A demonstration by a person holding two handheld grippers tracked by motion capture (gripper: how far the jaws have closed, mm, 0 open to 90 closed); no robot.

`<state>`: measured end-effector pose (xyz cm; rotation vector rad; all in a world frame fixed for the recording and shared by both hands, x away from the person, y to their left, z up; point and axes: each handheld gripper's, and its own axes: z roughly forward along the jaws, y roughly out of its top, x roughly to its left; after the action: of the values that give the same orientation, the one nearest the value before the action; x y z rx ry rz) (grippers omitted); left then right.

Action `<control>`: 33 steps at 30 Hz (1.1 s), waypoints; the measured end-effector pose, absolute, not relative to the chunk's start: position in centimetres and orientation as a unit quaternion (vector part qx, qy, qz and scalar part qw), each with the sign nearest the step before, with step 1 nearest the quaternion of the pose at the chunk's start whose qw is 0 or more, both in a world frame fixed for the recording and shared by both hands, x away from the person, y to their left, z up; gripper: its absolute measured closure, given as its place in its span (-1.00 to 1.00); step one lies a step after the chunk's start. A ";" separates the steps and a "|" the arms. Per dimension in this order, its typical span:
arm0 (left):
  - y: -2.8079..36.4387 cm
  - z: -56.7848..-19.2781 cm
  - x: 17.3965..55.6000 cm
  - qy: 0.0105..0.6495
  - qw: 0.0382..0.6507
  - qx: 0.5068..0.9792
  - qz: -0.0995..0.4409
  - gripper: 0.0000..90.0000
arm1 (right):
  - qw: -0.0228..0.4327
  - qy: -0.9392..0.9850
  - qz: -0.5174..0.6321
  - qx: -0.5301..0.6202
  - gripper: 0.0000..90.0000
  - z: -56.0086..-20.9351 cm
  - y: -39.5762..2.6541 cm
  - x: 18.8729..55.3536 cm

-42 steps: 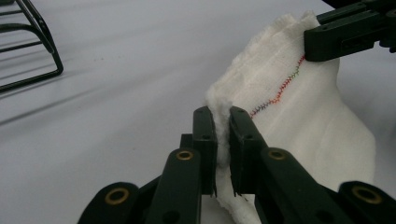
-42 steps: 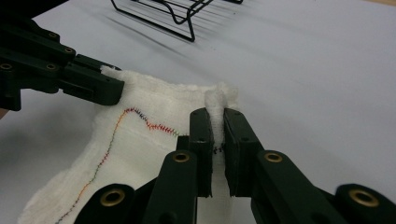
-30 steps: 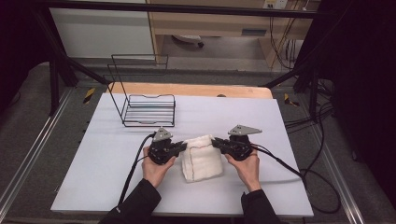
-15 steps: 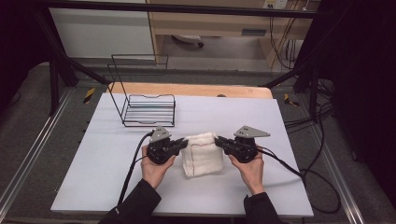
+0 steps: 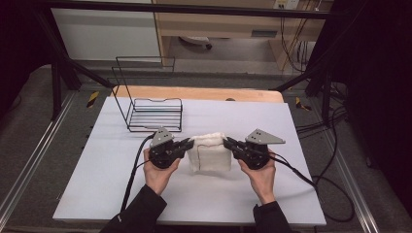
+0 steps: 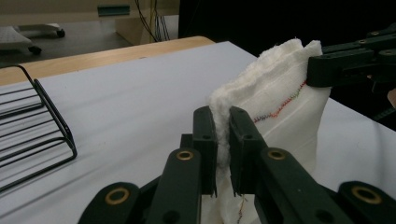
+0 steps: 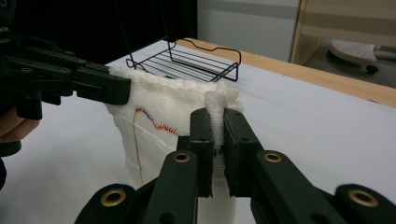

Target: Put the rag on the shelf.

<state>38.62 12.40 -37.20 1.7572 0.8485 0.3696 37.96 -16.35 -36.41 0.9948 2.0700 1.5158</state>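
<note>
Desk [image 5: 97,184] is carrying a wire rack [image 5: 155,114] sitting upper left of centre frame. White towel [image 5: 210,153] is hanging mid-frame, folded, bottom edge apparently brushing the desk. Its top edge is running left-right between the claws, so that's the axis any fold or carry is turning on. Left claw [image 5: 187,143] is clamping the top-left corner, right claw [image 5: 228,143] the top-right, both pinching cloth tight. Rack is lying nearer the left claw.
</note>
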 end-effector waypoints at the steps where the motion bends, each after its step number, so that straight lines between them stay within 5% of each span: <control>1: 12.5 -37.0 38.6 0.357 0.548 0.740 0.158 0.84 | 0.197 0.737 0.542 0.353 0.85 -36.3 -16.3 37.9; 33: 14.0 -33.4 37.3 0.331 0.604 0.695 0.205 0.84 | 0.260 0.685 0.599 0.323 0.86 -33.1 -14.9 36.0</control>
<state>37.27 14.02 -33.45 1.6093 0.7650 0.4746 36.03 -14.89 -33.09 0.8759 1.8566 1.6225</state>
